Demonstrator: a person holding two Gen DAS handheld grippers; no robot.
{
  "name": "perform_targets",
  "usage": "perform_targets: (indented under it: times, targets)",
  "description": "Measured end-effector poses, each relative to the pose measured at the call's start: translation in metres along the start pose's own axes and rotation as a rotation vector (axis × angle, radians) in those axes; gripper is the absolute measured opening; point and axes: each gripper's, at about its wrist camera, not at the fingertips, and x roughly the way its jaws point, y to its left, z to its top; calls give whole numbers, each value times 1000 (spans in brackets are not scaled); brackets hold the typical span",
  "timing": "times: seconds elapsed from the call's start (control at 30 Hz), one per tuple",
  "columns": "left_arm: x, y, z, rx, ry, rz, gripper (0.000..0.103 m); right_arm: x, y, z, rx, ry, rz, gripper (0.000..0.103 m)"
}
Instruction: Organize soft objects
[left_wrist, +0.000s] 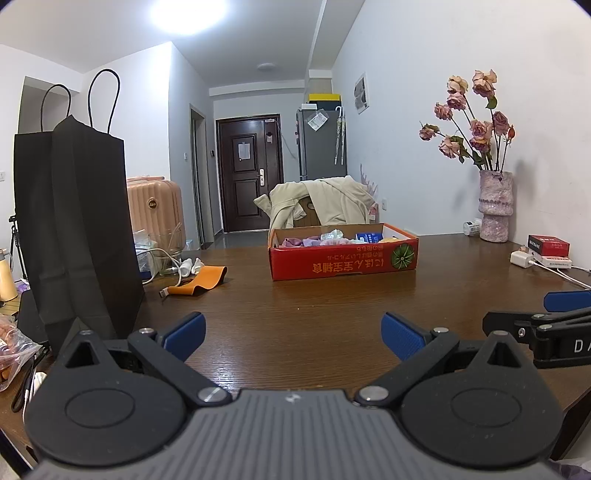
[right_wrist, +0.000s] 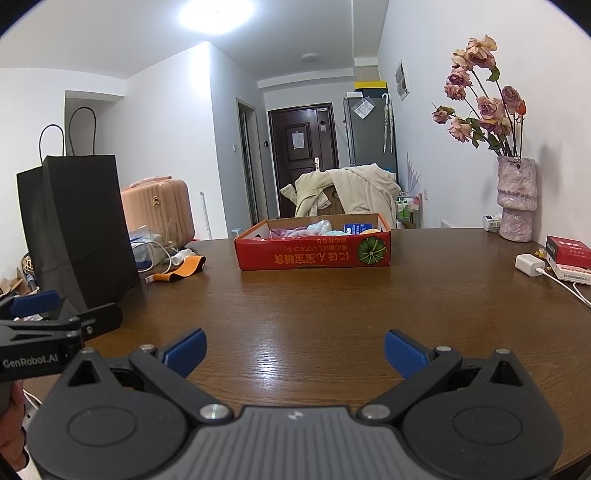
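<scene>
Blue-padded and spread wide, the left claw (left_wrist: 293, 334) and the right claw (right_wrist: 294, 350) hover side by side, low over the dark wooden worktop (right_wrist: 332, 306), each holding nothing. Well ahead sits a shallow red cardboard box (right_wrist: 314, 254) already holding pastel soft cloths (right_wrist: 295, 232). Left of it, an orange fabric strip (right_wrist: 184, 268) lies loose beside a tall black paper bag (right_wrist: 77, 225). Judging by this, a reach toward that strip comes next.

Both grippers sit low in their frames with blue-padded jaws spread wide, holding nothing. The left gripper (left_wrist: 293, 334) shows its neighbour at right edge; the right gripper (right_wrist: 295, 350) shows its neighbour at left edge.
</scene>
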Motion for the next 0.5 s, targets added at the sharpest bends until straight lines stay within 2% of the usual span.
perform_targets:
  times: [0.3, 0.5]
  targets:
    - [-1, 0, 0, -5, -8, -6, 103, -1, 0, 0, 1, -2, -2, 103]
    - [-12, -1, 1, -11, -87, -32, 103, -6, 0, 1, 13, -42, -11, 103]
